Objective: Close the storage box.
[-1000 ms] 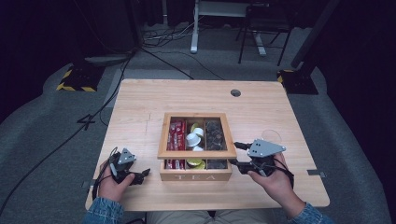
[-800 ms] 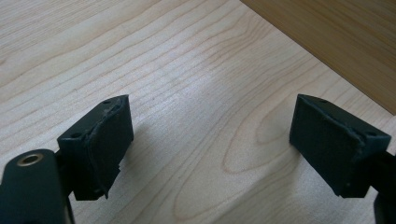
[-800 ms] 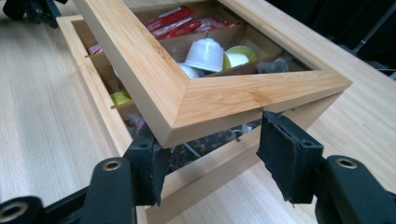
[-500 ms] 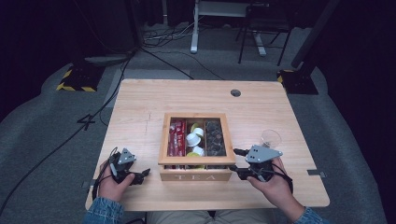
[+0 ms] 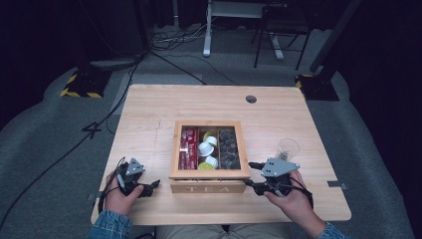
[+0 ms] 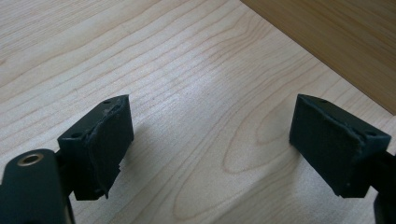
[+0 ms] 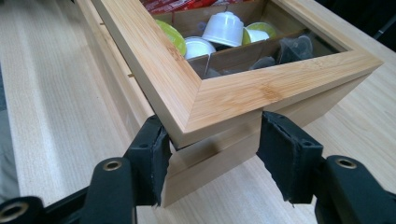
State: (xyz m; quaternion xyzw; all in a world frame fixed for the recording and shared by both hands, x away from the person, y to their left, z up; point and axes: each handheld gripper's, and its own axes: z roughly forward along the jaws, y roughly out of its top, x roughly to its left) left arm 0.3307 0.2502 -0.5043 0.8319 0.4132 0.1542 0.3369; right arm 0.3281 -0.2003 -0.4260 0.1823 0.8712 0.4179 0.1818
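While the lid is not yet lifted, the right gripper [image 7: 212, 154] brackets the near right corner of the tea box [image 5: 209, 181], jaws half open, left pad [image 7: 156, 158] touching the lid edge. Box: bamboo, glass-windowed, lettered TEA, mid-table near the front edge; holds capsules [image 7: 224, 29] and red sachets. Left gripper [image 6: 210, 149]: open, empty, over bare table [image 6: 140, 56].

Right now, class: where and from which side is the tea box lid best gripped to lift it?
Grip the lid at its near right corner, from the person's side, where the right gripper straddles it. The frame overhangs the tea box there, giving an edge.
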